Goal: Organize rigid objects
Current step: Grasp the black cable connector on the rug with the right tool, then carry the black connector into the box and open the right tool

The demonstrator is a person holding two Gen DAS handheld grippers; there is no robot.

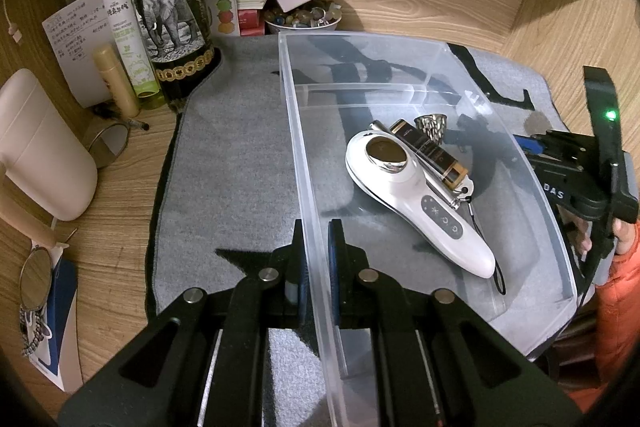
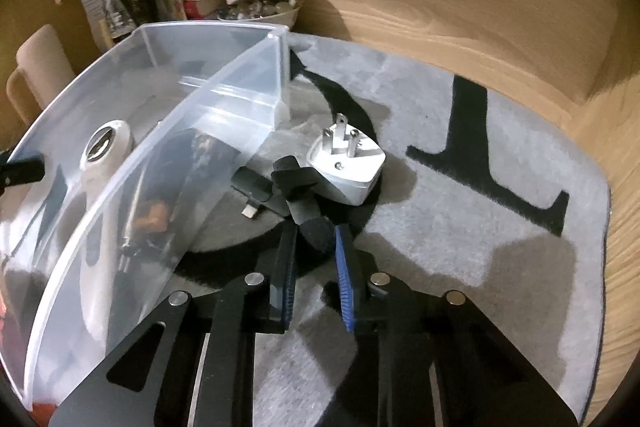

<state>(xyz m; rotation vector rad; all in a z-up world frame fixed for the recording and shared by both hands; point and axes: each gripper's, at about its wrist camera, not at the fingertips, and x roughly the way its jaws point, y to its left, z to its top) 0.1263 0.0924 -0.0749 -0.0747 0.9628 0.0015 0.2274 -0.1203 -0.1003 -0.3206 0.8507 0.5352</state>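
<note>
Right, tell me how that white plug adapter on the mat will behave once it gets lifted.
The white plug adapter looks like rigid plastic, so probably stiff and fairly light. Its smooth, glossy sides may slip. The black strap bunched against it looks floppy, so if they're joined, the adapter may dangle or swing.

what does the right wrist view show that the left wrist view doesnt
Only the right wrist view shows the white plug adapter on the grey mat, with the right gripper shut on a black foam-tipped piece beside it. Only the left wrist view shows the left gripper clamped on the bin wall and the wine bottle. Both show the clear bin holding the white handheld device.
</note>
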